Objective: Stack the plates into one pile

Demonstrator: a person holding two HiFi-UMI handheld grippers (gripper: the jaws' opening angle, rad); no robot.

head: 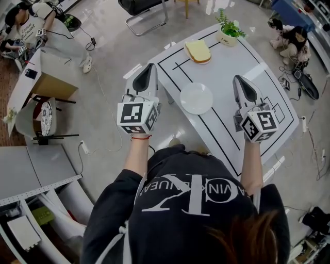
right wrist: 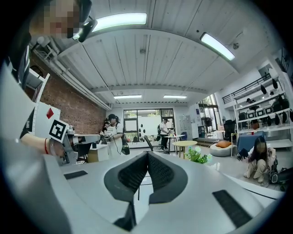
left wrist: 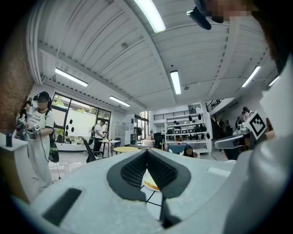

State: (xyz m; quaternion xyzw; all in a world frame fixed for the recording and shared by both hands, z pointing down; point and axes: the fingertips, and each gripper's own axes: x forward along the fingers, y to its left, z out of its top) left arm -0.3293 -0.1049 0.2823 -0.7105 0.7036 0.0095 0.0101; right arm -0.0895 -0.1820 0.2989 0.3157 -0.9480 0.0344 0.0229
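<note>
A white plate (head: 196, 98) lies near the front of the white table (head: 232, 62), which is marked with black lines. Farther back sits a yellow plate (head: 198, 51); a sliver of this yellow plate (left wrist: 151, 184) shows below the jaws in the left gripper view. My left gripper (head: 152, 66) is held over the table's left edge, shut and empty, its jaws meeting (left wrist: 147, 151). My right gripper (head: 236, 78) hovers to the right of the white plate, also shut and empty (right wrist: 147, 153). Both point level, above the table, touching neither plate.
A small potted plant (head: 227, 31) stands at the table's far corner and also appears in the right gripper view (right wrist: 198, 156). A chair (head: 147, 13) stands beyond the table. A person (head: 294, 44) sits on the floor at right, another (head: 31, 28) at the far left near a cardboard box (head: 51, 80).
</note>
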